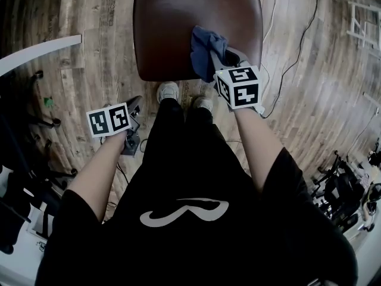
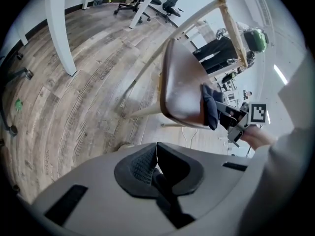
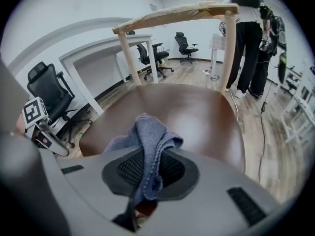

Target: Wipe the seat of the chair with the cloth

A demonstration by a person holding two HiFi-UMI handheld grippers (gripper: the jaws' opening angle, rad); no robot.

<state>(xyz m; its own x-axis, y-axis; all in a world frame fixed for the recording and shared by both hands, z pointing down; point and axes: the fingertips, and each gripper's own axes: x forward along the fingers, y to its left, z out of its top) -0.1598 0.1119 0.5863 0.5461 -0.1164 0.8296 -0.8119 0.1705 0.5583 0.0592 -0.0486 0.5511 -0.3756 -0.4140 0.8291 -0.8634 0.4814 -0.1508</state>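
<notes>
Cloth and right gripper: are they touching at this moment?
Touching. The right gripper view shows the cloth pinched between the jaws of the right gripper, with its loose folds bunched up ahead of the pads.

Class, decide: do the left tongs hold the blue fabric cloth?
No: the left tongs are shut on nothing; the right tongs pinch the blue fabric cloth.

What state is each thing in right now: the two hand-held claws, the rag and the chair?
left gripper: shut, nothing between its jaws, held away from the chair, over the floor.
right gripper: shut on the cloth, at the near edge of the seat.
cloth: bunched up, pinched at one end, the rest seemingly lying on the seat.
seat: upright chair's brown seat, glossy, bare apart from the cloth.
</notes>
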